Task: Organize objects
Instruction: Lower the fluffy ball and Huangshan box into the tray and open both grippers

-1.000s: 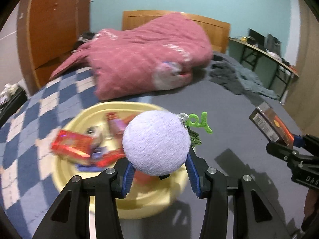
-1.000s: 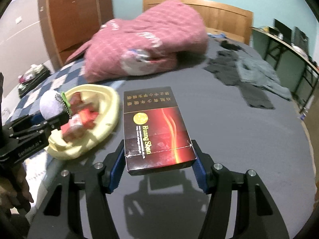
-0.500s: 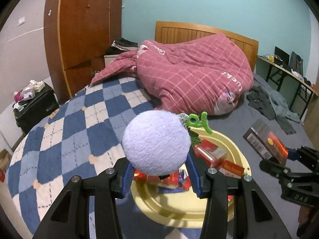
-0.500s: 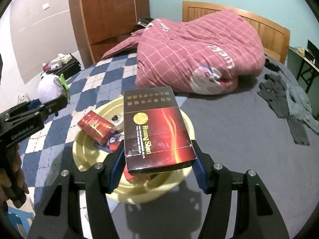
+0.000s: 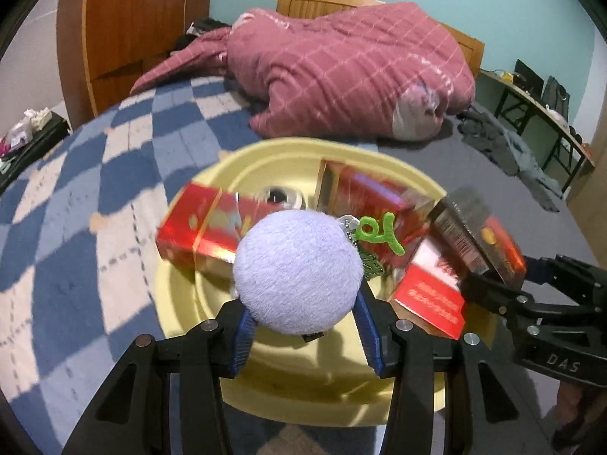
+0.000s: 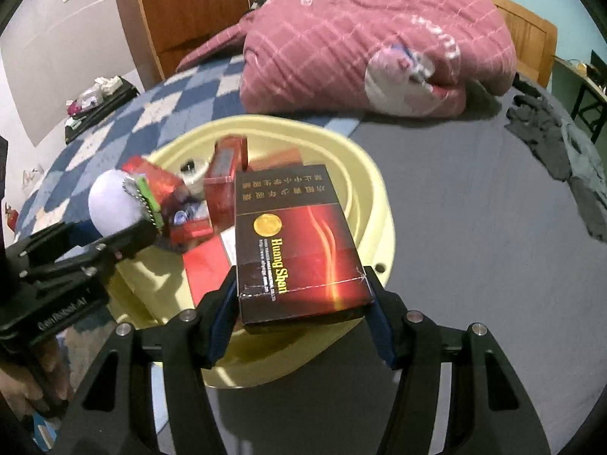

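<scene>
Left wrist view first: your left gripper (image 5: 299,305) has its blue pads (image 5: 242,331) squeezed partway in on a fuzzy pale-lilac pompom ball (image 5: 297,271), round and soft-looking, with a bead chain and a curly green pipe-cleaner charm (image 5: 379,233) hanging off its far side. It hangs right over the shallow pale-yellow plastic basin (image 5: 265,375), smooth and round with stepped rings inside.

Over on the right wrist view, your right gripper (image 6: 301,305) is clamped by its side edges on a flat, glossy dark-red cigarette box (image 6: 296,242) with a gold disc and yellow lettering. That box sits above the basin's near rim, tilted up a bit.

Inside the basin you've got a pile of shiny red boxes (image 5: 197,223), hard-edged and reflective, lying at messy angles, plus a small round dark-centred thing that's too blurry to call.

The basin rests on the bed where the blue-and-white checked blanket (image 5: 76,204) meets the plain grey sheet (image 6: 474,227). Behind it there's a lumpy pink quilted duvet (image 5: 353,76), and some dark crumpled clothes (image 6: 561,151) off to the right.
</scene>
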The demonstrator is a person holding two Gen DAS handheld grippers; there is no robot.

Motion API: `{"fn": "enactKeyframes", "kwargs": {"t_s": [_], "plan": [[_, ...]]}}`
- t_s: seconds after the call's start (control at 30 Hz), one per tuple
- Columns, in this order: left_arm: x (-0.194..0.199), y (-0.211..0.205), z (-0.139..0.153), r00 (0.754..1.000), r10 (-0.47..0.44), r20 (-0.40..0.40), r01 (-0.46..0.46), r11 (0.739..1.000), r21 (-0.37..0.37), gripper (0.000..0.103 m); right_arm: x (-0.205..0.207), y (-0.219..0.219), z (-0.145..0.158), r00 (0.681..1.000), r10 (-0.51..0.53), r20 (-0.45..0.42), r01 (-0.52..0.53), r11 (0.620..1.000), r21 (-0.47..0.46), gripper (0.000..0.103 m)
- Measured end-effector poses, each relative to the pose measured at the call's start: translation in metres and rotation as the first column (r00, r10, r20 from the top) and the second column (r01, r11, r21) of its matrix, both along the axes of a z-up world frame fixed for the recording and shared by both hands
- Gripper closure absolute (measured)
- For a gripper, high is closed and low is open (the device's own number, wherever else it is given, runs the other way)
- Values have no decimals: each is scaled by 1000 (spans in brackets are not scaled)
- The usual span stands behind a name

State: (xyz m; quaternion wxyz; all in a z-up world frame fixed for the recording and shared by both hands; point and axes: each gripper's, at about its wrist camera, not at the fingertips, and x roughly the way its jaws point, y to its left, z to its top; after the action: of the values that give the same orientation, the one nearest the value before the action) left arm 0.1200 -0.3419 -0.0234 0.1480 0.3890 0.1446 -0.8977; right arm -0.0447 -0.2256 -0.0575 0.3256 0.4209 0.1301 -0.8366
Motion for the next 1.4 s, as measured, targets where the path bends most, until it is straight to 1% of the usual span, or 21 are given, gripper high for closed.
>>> {"fn": "enactKeyframes", "kwargs": {"t_s": [0.13, 0.3, 0.37, 0.6, 0.83, 0.97, 1.03, 1.07, 1.13, 1.17, 1.2, 1.23, 1.27, 1.33, 1.4], "plan": [[-15, -8, -13, 1000, 14, 10, -15, 1000, 20, 57, -1, -5, -3, 1000, 2, -6, -2, 1000, -7, 43], [-20, -8, -25, 1000, 17, 16, -18, 1000, 20, 57, -2, -16, -2, 1000, 16, -22, -16, 1000, 3, 43], [-22, -9, -26, 1000, 23, 11, -24, 1000, 9, 57, -2, -21, -2, 999, 19, -26, -18, 1000, 3, 43], [-21, -6, -25, 999, 40, -3, -40, 999, 6, 57, 0, -29, -4, 999, 14, -46, -14, 1000, -4, 43], [-17, -7, -23, 999, 35, -5, -35, 999, 19, 55, 3, -29, -3, 998, 22, -63, -21, 1000, 8, 42], [-14, -3, -21, 999, 50, 2, -50, 999, 20, 54, 9, -26, 0, 996, 41, -83, -43, 999, -15, 42], [-12, 0, -17, 999, 53, -5, -53, 999, 3, 49, 12, -26, 2, 994, 50, -98, -52, 998, -19, 42], [-11, 2, -15, 999, 54, -7, -54, 999, -6, 44, 13, -26, 3, 994, 50, -100, -53, 998, -21, 42], [-8, 4, -12, 997, 71, -12, -71, 997, -28, 35, 13, -23, 6, 994, 31, -109, -34, 999, -25, 37], [-5, 3, -10, 996, 83, -18, -84, 996, -28, 25, 13, -19, 8, 994, 20, -110, -25, 999, -39, 31], [-2, 1, -8, 996, 86, -33, -87, 996, -17, 19, 13, -16, 9, 994, 14, -111, -19, 999, -50, 25], [1, 2, -6, 995, 93, -38, -94, 995, -20, 13, 13, -11, 12, 994, 4, -112, -11, 998, -67, 12], [4, 2, -3, 993, 112, -34, -114, 993, -37, 0, 13, -7, 13, 993, -4, -115, -5, 997, -77, 3], [11, 9, 6, 990, 125, -57, -130, 989, -76, 0, 14, 3, 15, 992, -24, -120, 12, 995, -99, 0], [18, 19, 14, 989, 128, -79, -137, 983, -121, 0, 15, 11, 16, 992, -31, -120, 18, 994, -107, 0]]}}
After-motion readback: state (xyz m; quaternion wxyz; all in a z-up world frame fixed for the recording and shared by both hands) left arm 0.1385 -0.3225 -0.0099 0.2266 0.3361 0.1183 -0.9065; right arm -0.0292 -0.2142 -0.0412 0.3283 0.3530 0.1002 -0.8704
